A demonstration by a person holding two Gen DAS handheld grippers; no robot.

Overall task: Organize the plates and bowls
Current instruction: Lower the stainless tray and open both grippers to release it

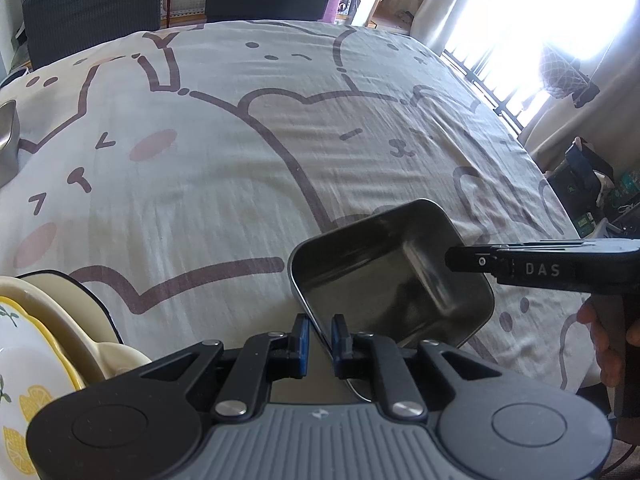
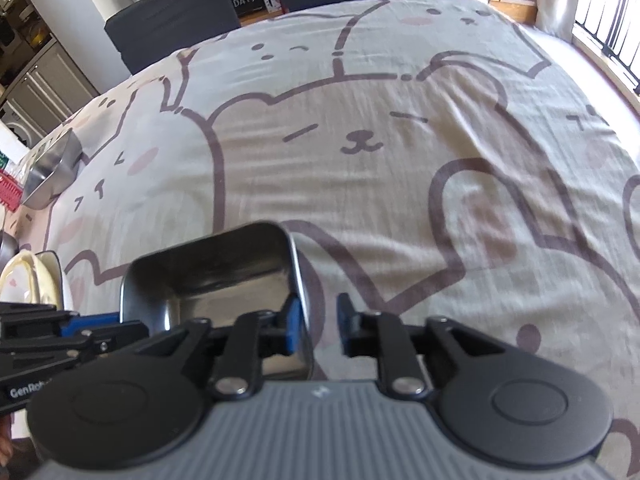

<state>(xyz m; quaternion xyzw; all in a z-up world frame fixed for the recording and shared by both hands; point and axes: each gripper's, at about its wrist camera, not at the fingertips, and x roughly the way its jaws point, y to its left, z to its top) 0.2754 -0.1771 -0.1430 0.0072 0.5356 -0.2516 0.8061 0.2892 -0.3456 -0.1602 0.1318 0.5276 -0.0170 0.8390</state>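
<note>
the stiff, slippery steel tray [image 1: 392,276] is straddled at its thin rim by both slightly parted grippers [image 1: 319,338] [image 2: 316,322], unclamped.

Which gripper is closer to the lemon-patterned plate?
Left. The left gripper sits just beside the lemon-patterned plate; the right gripper is farther off, at the metal tray's opposite rim.

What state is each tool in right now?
Left tool: open, metal tray rim between its pads, unclamped.
Right tool: open, metal tray rim between its pads too.
</note>
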